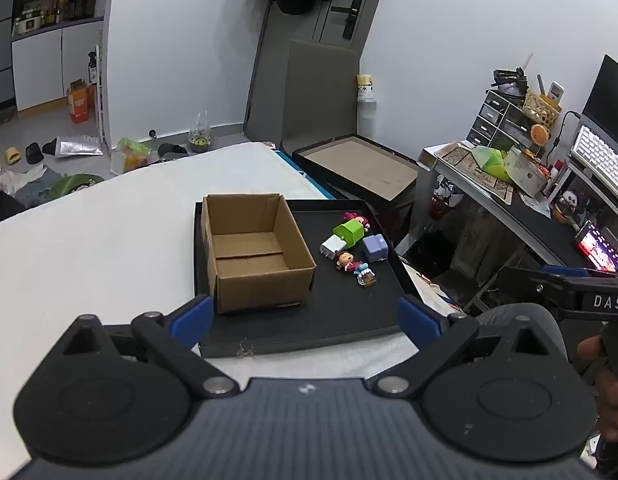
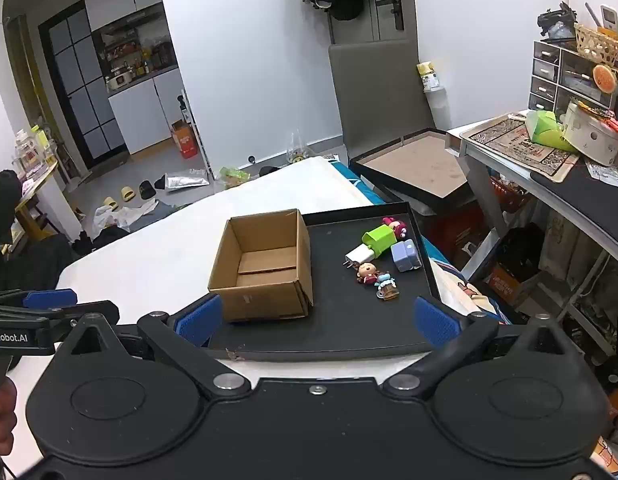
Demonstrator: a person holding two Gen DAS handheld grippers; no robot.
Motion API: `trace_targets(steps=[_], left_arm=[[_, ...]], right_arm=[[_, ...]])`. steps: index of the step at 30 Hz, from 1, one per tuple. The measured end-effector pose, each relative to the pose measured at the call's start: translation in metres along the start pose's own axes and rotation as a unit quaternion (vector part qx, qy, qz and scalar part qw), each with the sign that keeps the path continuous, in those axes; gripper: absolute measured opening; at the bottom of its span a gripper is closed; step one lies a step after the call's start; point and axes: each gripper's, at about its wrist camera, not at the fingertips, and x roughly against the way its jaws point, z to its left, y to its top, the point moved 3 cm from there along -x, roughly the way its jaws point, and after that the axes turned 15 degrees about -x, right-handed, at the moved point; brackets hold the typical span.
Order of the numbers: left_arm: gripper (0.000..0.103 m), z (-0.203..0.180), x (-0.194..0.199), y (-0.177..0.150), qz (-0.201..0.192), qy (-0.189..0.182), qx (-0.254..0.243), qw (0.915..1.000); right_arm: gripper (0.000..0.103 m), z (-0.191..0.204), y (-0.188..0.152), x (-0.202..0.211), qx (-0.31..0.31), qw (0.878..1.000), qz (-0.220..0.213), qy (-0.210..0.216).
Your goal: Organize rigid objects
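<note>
Black grippers, blue fingers (image 1: 195, 318), silver screws

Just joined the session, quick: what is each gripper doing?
Left gripper: open, holding nothing.
Right gripper: open, holding nothing.

Even, cool indoor light is filling both fisheye views, probably from overhead, though no lamp is showing. The white bed (image 1: 109, 240) is glaring slightly; the black tray (image 2: 369, 320) is soaking up light, keeping shadows soft. Straight walls are bowing near the edges, corners are darkening, and distant shelves are looking slightly soft.
</note>
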Motion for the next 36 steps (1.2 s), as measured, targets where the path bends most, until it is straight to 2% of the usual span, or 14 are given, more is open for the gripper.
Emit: trace_targets(steps=[7, 21, 36], left_arm=[[0.098, 0.005, 0.007, 0.0, -0.014, -0.001, 0.004, 0.9999], [0.098, 0.0, 0.012, -0.003, -0.007, -0.005, -0.006, 0.9999], [0.098, -0.007, 0.014, -0.001, -0.008, -0.011, -0.013, 0.9998]], right_arm=[[0.103, 0.001, -0.003, 0.003, 0.008, 1.0, 0.002, -0.007], [0.103, 0.004, -0.006, 0.007, 0.007, 1.0, -0.007, -0.002], [0.103, -0.005, -0.005, 0.009, -0.008, 1.0, -0.011, -0.017]])
